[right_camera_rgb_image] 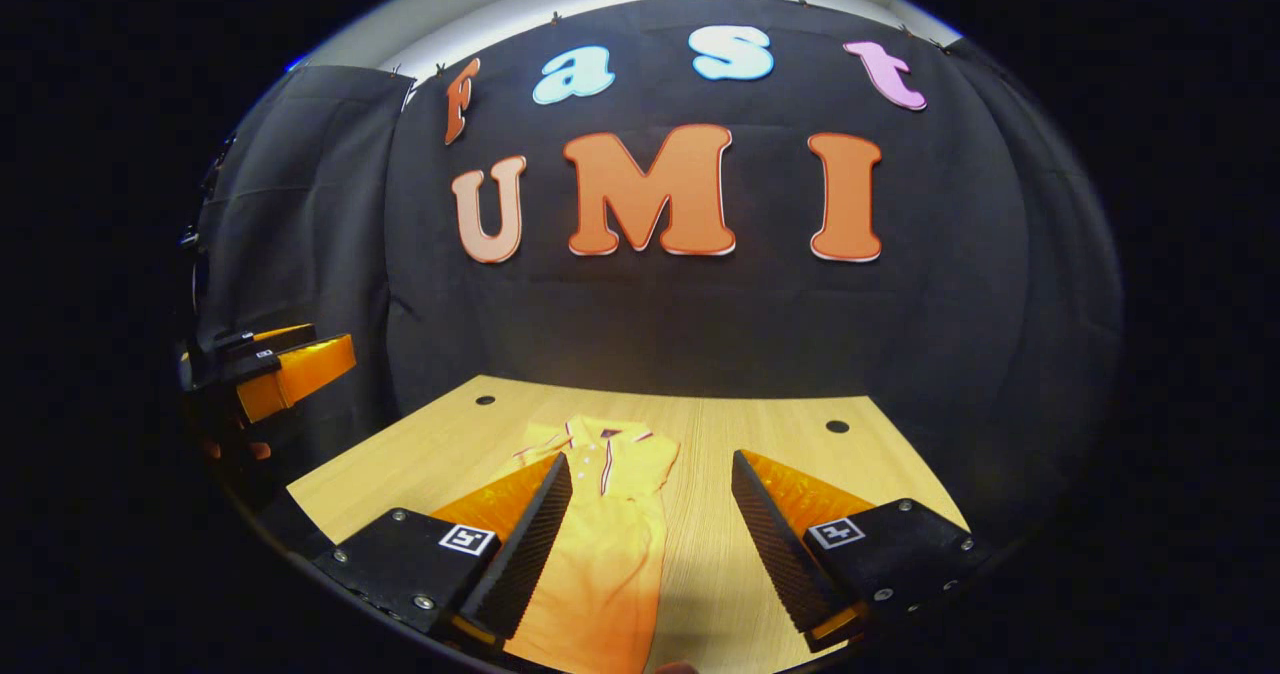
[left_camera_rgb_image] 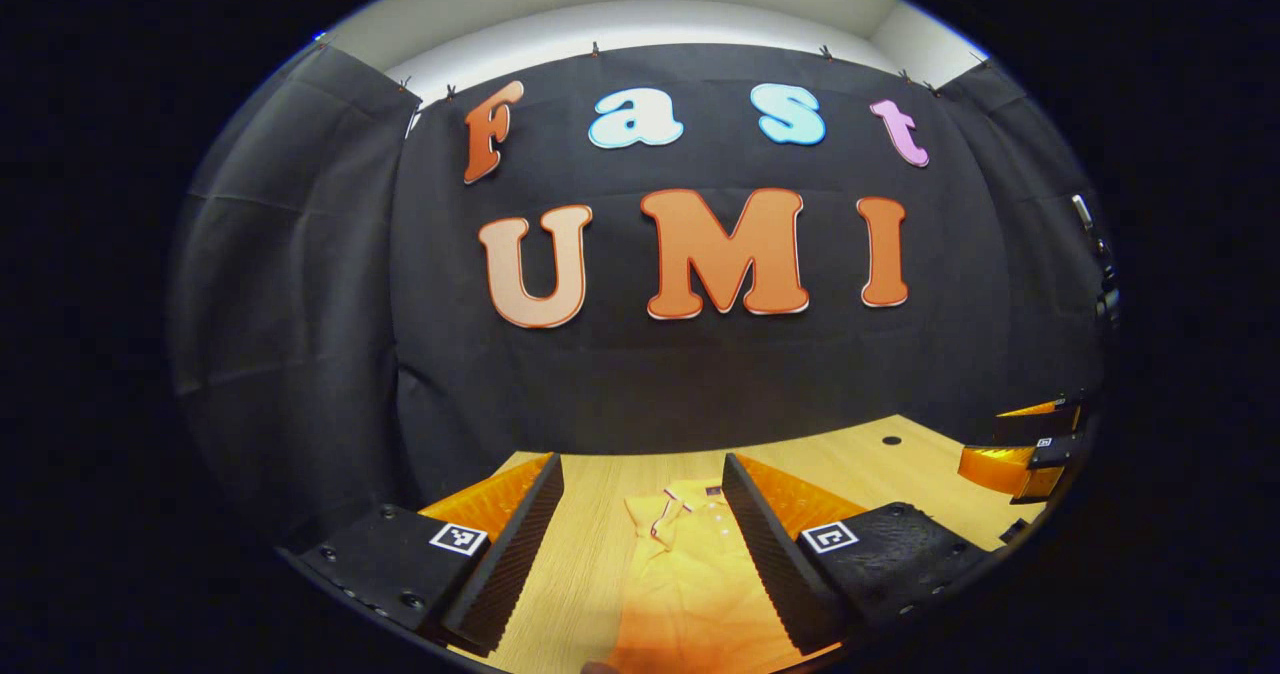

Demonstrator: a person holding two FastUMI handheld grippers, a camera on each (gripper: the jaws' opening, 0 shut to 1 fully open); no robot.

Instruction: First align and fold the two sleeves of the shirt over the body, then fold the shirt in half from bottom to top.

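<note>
A yellow-orange short-sleeved polo shirt (left_camera_rgb_image: 690, 574) (right_camera_rgb_image: 605, 544) with a dark-and-white trimmed collar lies flat on the light wooden desk (right_camera_rgb_image: 780, 434), collar toward the far wall. It forms a narrow lengthwise strip, the sleeves apparently folded in over the body, hem end nearest the cameras.

Ahead of the left hand-held gripper (left_camera_rgb_image: 640, 534), the table (left_camera_rgb_image: 590, 554) carries a shirt (left_camera_rgb_image: 690, 574) lying flat between its spread fingers, with bare wood to the left of it. The right hand-held gripper (left_camera_rgb_image: 1030, 449) hangs off to its right, well apart. Ahead of the right hand-held gripper (right_camera_rgb_image: 650, 534), the shirt (right_camera_rgb_image: 605, 544) lies toward its left finger, with bare table (right_camera_rgb_image: 780, 434) to the right. The left hand-held gripper (right_camera_rgb_image: 290, 369) hovers far to its left. The black cloth wall (right_camera_rgb_image: 700, 324) closes off the table's far edge.
</note>
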